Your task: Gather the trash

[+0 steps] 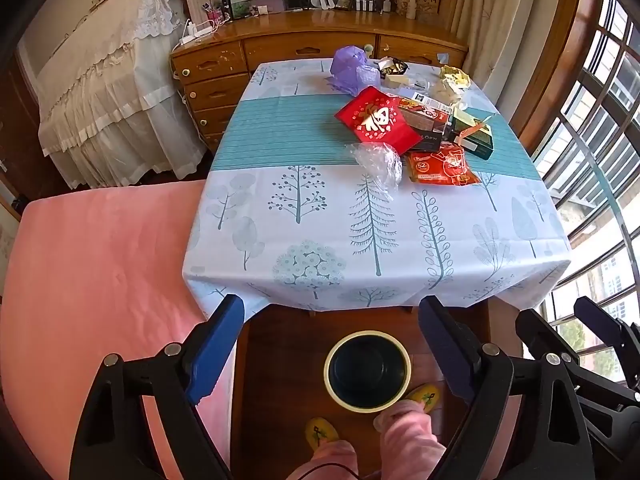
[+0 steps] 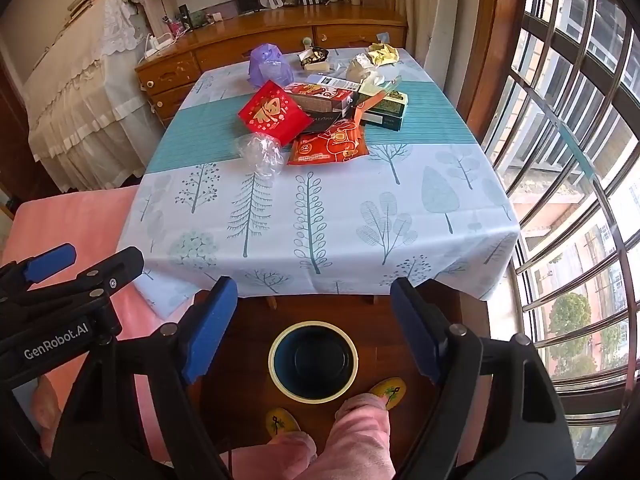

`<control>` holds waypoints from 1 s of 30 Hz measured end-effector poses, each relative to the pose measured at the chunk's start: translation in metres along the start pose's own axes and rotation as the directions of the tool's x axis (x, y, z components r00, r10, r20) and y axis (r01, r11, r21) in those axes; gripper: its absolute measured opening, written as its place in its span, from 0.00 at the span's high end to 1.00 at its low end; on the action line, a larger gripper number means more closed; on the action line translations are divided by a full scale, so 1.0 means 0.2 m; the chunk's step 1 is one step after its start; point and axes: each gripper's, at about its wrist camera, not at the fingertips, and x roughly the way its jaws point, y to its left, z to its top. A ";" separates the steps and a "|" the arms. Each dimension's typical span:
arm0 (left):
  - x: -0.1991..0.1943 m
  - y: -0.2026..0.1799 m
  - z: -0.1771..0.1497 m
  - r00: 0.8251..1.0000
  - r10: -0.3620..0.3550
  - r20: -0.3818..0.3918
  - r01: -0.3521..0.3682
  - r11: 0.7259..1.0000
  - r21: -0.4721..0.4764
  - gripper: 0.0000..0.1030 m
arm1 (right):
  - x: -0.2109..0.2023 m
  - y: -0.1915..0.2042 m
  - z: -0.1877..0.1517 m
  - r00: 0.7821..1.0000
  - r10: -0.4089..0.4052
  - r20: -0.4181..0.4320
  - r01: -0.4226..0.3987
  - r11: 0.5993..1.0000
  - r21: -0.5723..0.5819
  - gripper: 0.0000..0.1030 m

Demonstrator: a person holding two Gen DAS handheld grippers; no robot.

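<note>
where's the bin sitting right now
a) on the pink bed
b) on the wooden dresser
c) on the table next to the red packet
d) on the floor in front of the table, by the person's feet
d: the bin stands open on the wooden floor just short of the table edge, with the person's yellow slippers beside it.

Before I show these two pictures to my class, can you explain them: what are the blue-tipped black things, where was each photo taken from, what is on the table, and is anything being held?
They are two hand-held claws a person carries, each with a camera looking along its fingers. One picture comes from the left claw, the other from the right claw. Both are open and hold nothing. On the tablecloth lies trash: a red packet, an orange packet, clear crumpled plastic, a purple bag, boxes. On the floor below stands an empty bin, beside the person's yellow slippers.
</note>
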 end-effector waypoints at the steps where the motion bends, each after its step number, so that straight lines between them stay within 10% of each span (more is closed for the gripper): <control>1: -0.01 0.00 0.00 1.000 0.003 -0.001 -0.003 1.000 0.001 0.13 | 0.00 0.00 0.00 1.000 0.001 0.000 -0.001 1.000 -0.002 0.25; 30: -0.04 0.04 -0.01 1.000 -0.026 -0.004 0.026 1.000 0.004 0.21 | 0.00 0.02 -0.05 1.000 0.011 0.005 -0.011 1.000 -0.010 0.28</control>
